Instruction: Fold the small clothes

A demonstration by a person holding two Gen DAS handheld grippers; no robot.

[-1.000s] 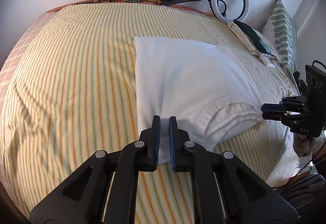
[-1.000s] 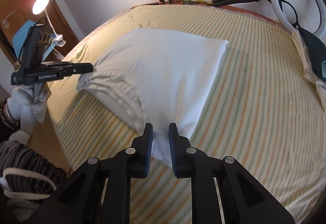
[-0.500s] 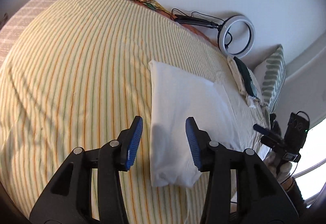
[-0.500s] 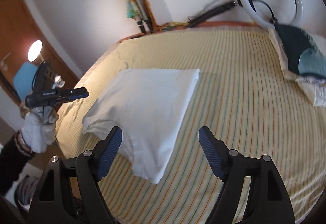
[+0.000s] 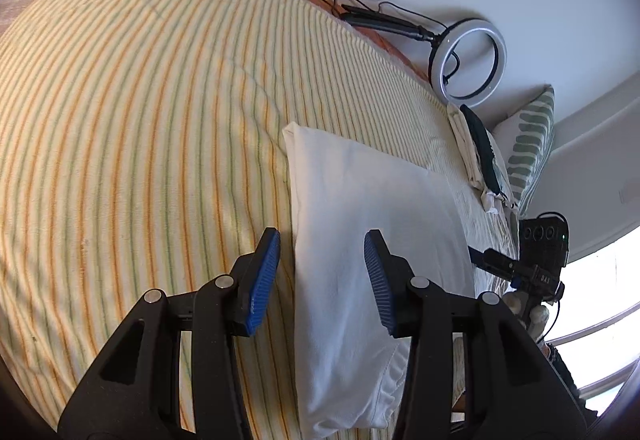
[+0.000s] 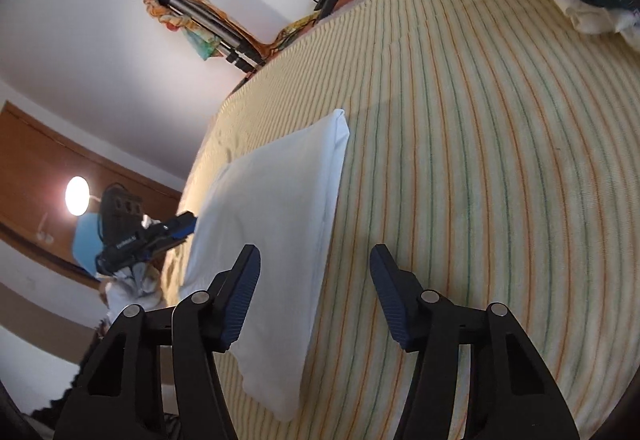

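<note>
both claws are hanging wide apart and empty: left gripper (image 5: 322, 272), right gripper (image 6: 314, 294). i'm seeing the white cotton t-shirt (image 5: 360, 240) lying in a long folded strip on the yellow striped bedspread (image 5: 140, 120). i'm judging the near hem needs pinching at both corners evenly.

The left claw (image 5: 322, 278) stood wide open, its two blue ribbed pads (image 5: 260, 280) well apart and gripping nothing, the black arms splayed outward below them. The right claw (image 6: 314, 296) was likewise spread wide, blue pads (image 6: 240, 298) far apart and holding nothing. In the right wrist view the left claw (image 6: 188, 226) showed off to the left, held in a white-gloved hand (image 6: 130, 282), its fingertips pointing inward.
</note>
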